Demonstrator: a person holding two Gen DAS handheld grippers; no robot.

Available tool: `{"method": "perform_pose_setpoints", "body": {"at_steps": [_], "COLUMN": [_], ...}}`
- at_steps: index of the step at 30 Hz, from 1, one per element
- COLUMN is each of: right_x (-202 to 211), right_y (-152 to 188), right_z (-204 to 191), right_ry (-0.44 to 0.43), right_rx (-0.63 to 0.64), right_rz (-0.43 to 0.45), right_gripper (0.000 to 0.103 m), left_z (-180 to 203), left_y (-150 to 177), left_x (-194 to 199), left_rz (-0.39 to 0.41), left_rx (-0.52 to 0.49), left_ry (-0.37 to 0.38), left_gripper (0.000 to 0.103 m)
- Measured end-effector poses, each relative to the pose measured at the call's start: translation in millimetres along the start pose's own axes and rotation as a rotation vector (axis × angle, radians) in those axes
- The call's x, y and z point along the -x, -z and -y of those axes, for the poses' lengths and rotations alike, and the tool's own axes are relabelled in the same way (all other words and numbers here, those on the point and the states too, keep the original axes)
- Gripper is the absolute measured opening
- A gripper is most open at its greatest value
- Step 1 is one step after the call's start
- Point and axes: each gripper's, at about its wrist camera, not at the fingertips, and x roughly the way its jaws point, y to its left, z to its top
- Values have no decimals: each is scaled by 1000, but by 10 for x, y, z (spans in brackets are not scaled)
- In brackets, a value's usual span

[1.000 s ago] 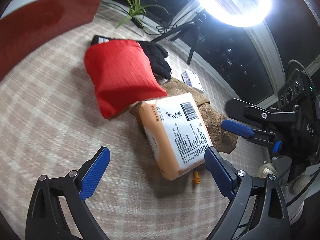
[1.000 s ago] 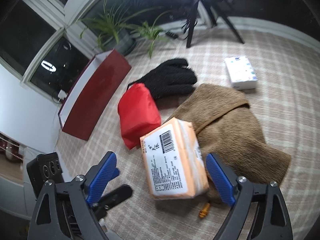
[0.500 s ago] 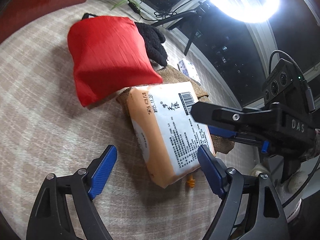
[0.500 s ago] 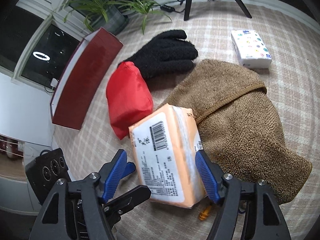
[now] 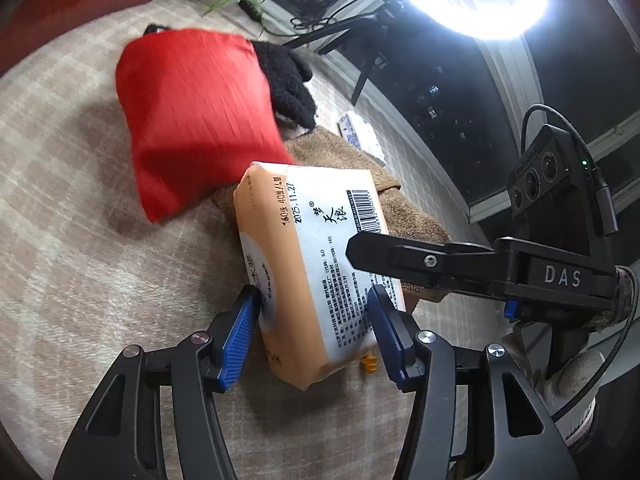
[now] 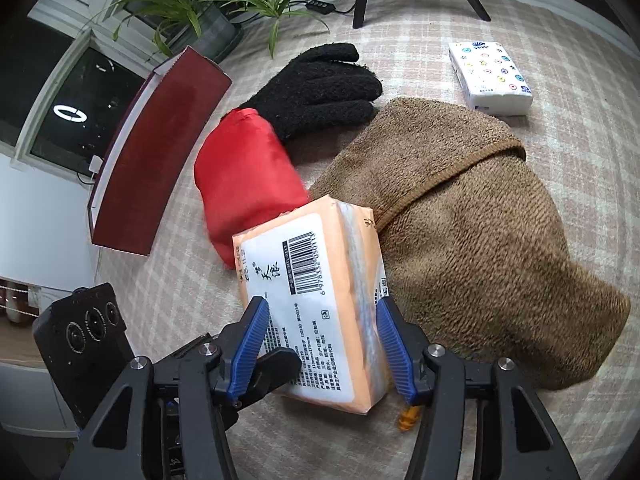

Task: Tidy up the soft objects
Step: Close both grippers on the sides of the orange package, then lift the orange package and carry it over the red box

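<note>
Nothing is sorted yet: the orange tissue pack (image 6: 316, 304) lies against the brown towel (image 6: 480, 220) on the checked surface (image 6: 560, 40), both grippers' (image 5: 314, 336) (image 6: 320, 346) fingers having just closed onto its sides, while red pouch (image 6: 244, 180), black glove (image 6: 316, 88) and small tissue packet (image 6: 490, 72) lie untouched.

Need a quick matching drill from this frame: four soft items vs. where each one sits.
1. orange tissue pack
2. black glove
3. white tissue pack
4. red pouch

a. alone, beyond the brown towel
b. beside the dark red box
c. between both tools' fingers
d. behind the red pouch, near the plant

Pairs: 1-c, 2-d, 3-a, 4-b
</note>
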Motion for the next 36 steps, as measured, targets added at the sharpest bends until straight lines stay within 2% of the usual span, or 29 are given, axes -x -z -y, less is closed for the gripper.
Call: {"method": "perform_pose_setpoints", "body": {"at_steps": [8,17,36], "right_x": [171,327,6], "right_y": [58,-44,-395], "right_z": [-294,-1015,-2511], "right_ry": [-28,-65,-140], "right_rx": [-2,77,250], "right_rz": [54,125,170], "right_gripper": [52,52,52], "left_z": [105,57,-491], "left_y": [-37,-166,-636], "left_x": [313,941,2154], "left_rz": [46,130,305], "left_rx": [-65,-112,-127], "left_ry": [-6,-20,-109], "left_gripper": [54,54,54]}}
